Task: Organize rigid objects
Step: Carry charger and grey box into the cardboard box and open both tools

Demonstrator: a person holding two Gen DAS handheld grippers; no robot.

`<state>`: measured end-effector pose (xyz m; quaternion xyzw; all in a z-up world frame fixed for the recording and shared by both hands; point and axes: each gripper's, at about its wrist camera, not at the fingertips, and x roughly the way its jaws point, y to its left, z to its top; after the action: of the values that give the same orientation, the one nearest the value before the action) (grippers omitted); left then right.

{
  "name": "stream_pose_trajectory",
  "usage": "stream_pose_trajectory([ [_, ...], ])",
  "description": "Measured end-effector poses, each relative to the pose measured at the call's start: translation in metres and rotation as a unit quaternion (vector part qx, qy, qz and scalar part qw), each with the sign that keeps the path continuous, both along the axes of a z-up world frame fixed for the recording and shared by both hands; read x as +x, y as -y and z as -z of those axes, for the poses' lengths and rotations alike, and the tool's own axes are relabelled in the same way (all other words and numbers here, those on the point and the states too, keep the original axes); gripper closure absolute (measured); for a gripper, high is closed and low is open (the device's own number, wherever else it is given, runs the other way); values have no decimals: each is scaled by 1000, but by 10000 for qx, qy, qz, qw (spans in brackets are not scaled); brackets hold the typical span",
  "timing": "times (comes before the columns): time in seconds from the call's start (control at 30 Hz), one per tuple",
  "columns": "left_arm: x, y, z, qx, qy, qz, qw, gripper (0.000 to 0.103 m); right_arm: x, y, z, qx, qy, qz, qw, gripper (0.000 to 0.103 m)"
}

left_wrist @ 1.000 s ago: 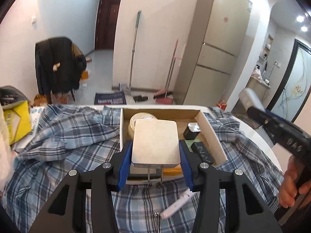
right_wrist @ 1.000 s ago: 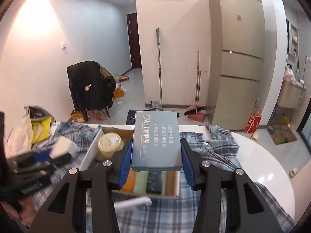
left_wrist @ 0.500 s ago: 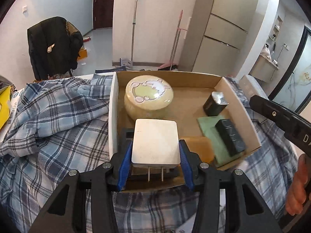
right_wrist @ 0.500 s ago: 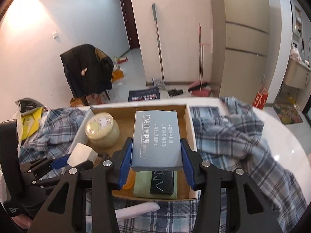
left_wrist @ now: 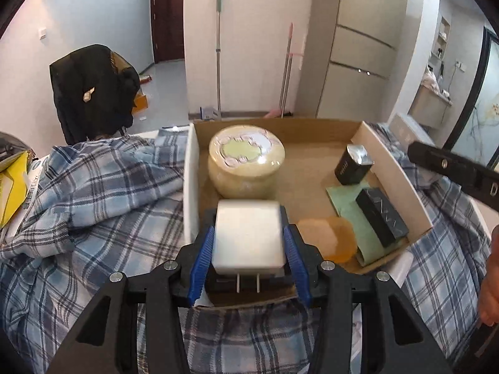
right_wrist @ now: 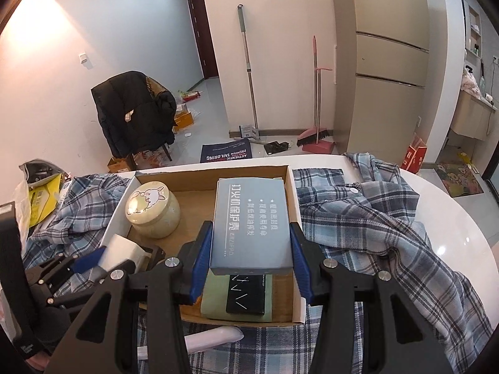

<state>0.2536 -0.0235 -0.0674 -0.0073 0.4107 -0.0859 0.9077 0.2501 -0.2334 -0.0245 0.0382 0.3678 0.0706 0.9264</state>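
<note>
My left gripper is shut on a white plug charger, held low over the near left corner of an open cardboard box. My right gripper is shut on a grey-blue box with white print, held over the box's right side. In the box are a round cream jar, a small black tin, an orange soap-like block, and a black case on a green pad. The jar and black case also show in the right wrist view.
The box rests on a blue plaid shirt spread over a white round table. A white tube lies on the shirt in front of the box. A yellow package sits at the far left. A chair with a black jacket stands behind.
Both grippers have moved forward and down over the box. The charger has dropped lower into the near left corner; the grey-blue box sits further over the right side.
</note>
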Motion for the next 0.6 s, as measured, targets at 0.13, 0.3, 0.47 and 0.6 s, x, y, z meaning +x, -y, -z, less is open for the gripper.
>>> stream_pose_trajectory([
  [0.13,-1,-14,-7,-344,87,-101,9993,45,0,0,0,10,0,-6,10000,57],
  [0.3,-16,-24,-27,-562,715,-260,9955,38,1,4,-1,58,12,27,10000,57],
  [0.47,-40,-22,-48,-245,1792,-526,9821,10,0,7,-3,161,57,-13,9999,57],
  [0.6,-50,-23,-56,-502,2077,-389,9761,9,1,1,2,263,-48,-219,9994,57],
])
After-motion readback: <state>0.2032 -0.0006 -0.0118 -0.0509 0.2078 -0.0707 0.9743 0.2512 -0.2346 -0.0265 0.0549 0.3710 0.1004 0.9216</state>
